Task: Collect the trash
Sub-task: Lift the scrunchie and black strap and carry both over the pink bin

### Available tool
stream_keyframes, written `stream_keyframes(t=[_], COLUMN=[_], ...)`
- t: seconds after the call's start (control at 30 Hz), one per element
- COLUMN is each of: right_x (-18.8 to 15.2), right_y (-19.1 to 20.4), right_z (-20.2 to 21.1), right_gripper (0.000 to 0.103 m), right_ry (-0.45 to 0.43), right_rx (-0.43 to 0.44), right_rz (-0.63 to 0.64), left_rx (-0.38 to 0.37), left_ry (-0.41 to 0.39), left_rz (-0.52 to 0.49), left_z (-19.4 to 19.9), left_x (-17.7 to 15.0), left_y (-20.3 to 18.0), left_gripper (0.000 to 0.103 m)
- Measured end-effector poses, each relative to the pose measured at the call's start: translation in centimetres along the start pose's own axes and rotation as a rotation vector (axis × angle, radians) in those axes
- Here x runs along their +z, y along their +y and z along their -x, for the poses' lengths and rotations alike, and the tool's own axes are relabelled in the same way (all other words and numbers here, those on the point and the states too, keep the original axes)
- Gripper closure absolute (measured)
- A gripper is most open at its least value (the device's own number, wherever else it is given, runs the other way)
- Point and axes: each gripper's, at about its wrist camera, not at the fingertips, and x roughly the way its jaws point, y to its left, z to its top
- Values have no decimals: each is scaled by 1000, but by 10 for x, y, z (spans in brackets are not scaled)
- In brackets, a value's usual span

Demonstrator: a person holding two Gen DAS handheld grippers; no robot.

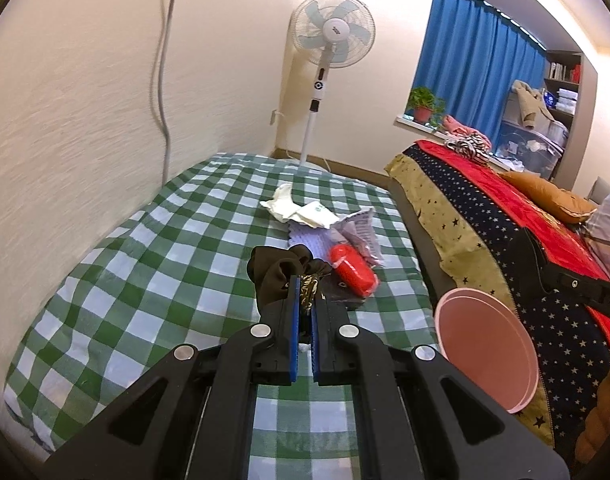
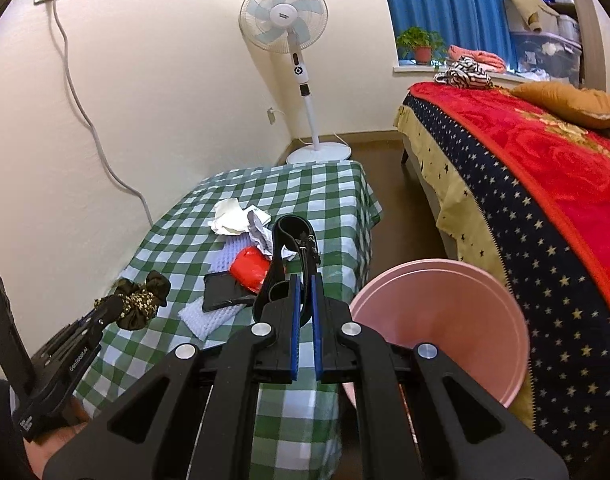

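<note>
The left gripper [image 1: 304, 294] pinches one dark scrunchie [image 1: 279, 270], partly hiding it. The right gripper [image 2: 305, 292] grips one black strap [image 2: 291, 232]; the pink bin's [image 2: 445, 312] bottom is cut off.

I see matt checked cotton tablecloth [image 2: 305, 184], smooth pink plastic bin [image 2: 457, 312], satiny dark scrunchie [image 2: 143, 300], crumpled white paper [image 2: 229, 220], glossy red wrapper [image 2: 251, 268].

Left gripper [image 1: 304, 294]: black frame, blue-padded fingers [image 1: 293, 320] closed together, angled downward, held up at the left in the right wrist view. Right gripper [image 2: 304, 294]: same build, fingers [image 2: 294, 320] closed together, angled downward.
</note>
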Motion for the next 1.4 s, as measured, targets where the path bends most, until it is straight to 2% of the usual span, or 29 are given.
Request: stream_keyframes(t=[0.23, 0.67, 1.4], right_x=[2, -15, -18], right_y=[-17, -53, -81], right_z=[20, 12, 0], right_gripper=[98, 97, 97], right_ry=[-50, -81, -80], right_rx=[-46, -161, -230], right_rz=[5, -47, -108], left_rx=[-45, -103, -191], left_ry=[-4, -3, 25], left_rz=[-35, -88, -134], left_z=[0, -8, -36], left_x=[-1, -7, -15], left_y=[-20, -53, -100], left_gripper=[99, 99, 99])
